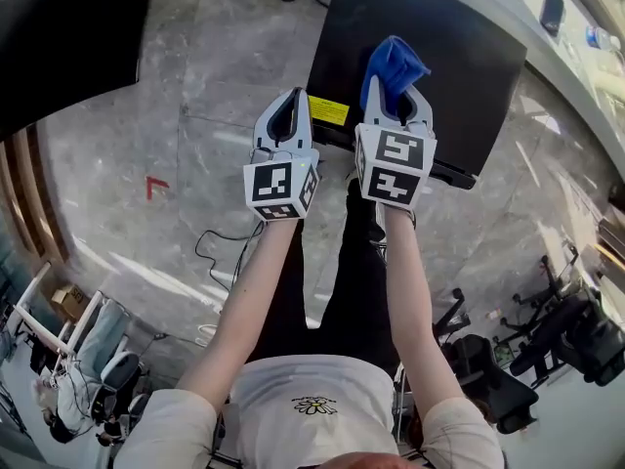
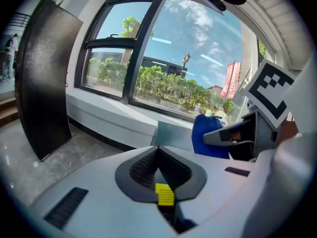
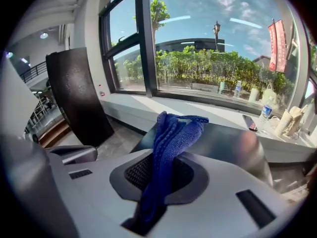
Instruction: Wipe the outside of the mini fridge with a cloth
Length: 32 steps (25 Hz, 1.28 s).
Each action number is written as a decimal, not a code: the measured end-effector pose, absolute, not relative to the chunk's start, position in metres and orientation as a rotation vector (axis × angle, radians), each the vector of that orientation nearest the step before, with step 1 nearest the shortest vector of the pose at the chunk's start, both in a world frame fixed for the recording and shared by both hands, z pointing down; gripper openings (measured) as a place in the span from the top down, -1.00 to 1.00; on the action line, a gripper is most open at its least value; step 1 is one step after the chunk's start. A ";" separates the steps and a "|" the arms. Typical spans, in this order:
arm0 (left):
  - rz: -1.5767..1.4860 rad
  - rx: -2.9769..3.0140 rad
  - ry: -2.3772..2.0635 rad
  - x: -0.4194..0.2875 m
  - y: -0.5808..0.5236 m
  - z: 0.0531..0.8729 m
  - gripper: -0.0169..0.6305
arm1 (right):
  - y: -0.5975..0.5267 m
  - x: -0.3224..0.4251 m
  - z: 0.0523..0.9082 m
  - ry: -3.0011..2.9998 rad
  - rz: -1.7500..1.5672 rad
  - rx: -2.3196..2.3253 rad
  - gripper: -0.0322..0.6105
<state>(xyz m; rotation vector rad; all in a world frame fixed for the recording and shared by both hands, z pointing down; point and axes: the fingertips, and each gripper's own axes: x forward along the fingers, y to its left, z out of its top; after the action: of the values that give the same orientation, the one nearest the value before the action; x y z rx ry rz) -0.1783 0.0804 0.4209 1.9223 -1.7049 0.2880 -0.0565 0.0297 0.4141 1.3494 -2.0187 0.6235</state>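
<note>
R gripper, i.e. the right gripper (image 1: pixel 397 101), is clamped on the blue cloth (image 3: pixel 171 148). The cloth is pinched low between the pads, and its bunched top sticks out past the tips. Prob. held that way so the loose wad meets the surface first, not the plastic. The fridge (image 1: pixel 459 57) sits just ahead of and below that gripper, with its dark top (image 3: pixel 233 143) running away from the tips. The cloth looks clear of it; can't confirm contact.

L gripper, i.e. the left gripper (image 1: pixel 289 115), has its jaws fully together w/ nothing in them. It is parked just beside R on the inner side, level w/ it. Likely kept idle and out of the wipe path, or ready to steady the box.

Edges: the fridge's near top edge lies right under R's tips. The front face w/ the yellow sticker (image 1: pixel 329 110) drops away below L. Beyond the fridge the window ledge (image 3: pixel 148 110) sits close, so a forward stroke has an end stop. A black panel (image 3: pixel 79 98) stands well off to L's outer side, w/ bare floor (image 1: pixel 195 86) between, so there's plenty of room to swing that way. A cable (image 1: pixel 220 247) trails on the floor under the forearms: trip risk when stepping round to the side walls.
</note>
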 end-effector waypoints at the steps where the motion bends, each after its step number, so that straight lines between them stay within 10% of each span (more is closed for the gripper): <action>1: 0.291 1.916 -1.712 -0.194 0.083 0.423 0.93 | 0.032 -0.072 0.415 -2.024 0.626 1.340 0.68; 15: 0.243 1.840 -1.762 -0.286 0.080 0.450 0.93 | 0.044 -0.161 0.478 -1.952 0.733 1.234 0.68; 32: 0.290 1.922 -1.693 -0.194 0.081 0.450 0.93 | 0.052 -0.068 0.483 -1.891 0.654 1.281 0.68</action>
<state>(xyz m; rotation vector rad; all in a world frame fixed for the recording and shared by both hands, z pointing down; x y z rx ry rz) -0.1945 0.0810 0.4499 1.9216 -1.6934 0.2898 -0.0679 0.0519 0.4831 1.2805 -1.8911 0.6539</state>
